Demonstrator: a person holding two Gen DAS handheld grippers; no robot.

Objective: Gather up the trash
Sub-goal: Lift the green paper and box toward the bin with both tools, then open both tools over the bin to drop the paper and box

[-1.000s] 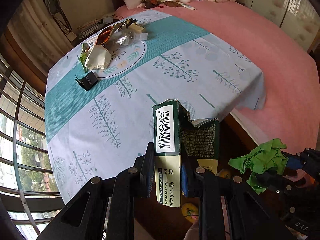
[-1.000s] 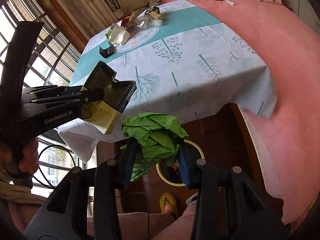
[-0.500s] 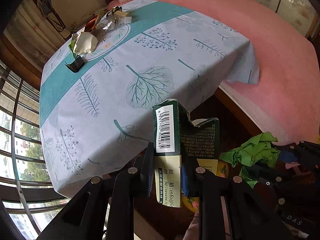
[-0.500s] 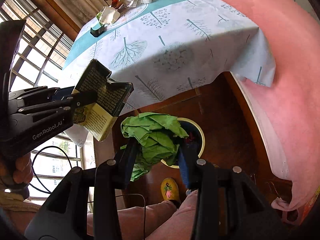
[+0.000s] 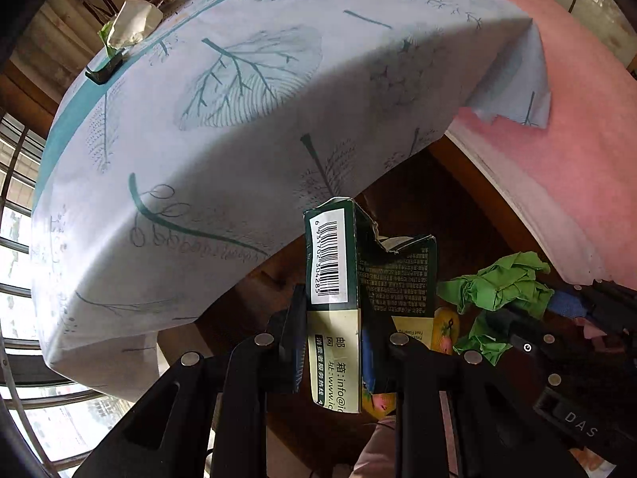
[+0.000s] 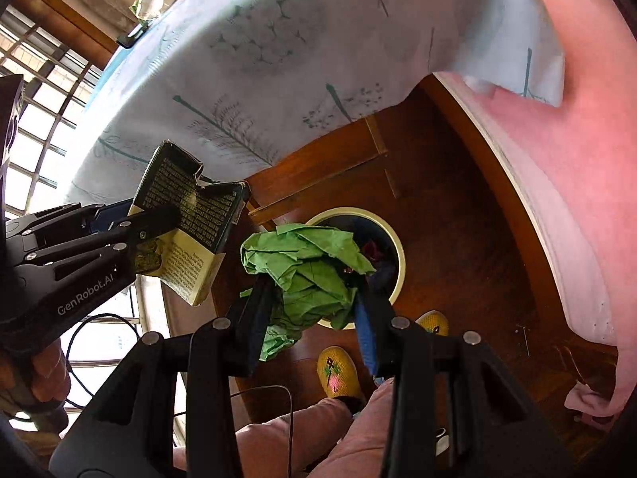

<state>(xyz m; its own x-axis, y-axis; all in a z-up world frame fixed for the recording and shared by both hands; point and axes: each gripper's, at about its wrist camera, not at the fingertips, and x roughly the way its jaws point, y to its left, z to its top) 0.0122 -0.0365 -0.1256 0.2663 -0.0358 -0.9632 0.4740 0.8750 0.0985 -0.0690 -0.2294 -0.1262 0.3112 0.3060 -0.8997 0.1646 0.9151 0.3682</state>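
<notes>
My left gripper is shut on a torn dark green carton with a barcode; the same carton shows at the left of the right wrist view. My right gripper is shut on a crumpled green paper wad, which also appears as green paper in the left wrist view. A round bin with a pale rim stands on the wooden floor directly under the wad, partly hidden by it. Both grippers hang below the table's edge.
The table with a tree-print cloth overhangs at the top, still carrying a white crumpled wrapper and a small black box. A pink bedspread fills the right. A person's legs and yellow slippers are beside the bin.
Both grippers have dropped from above the tabletop to below its edge, carrying the carton and the green wad down toward the floor, and the bin has come into view under the wad.
</notes>
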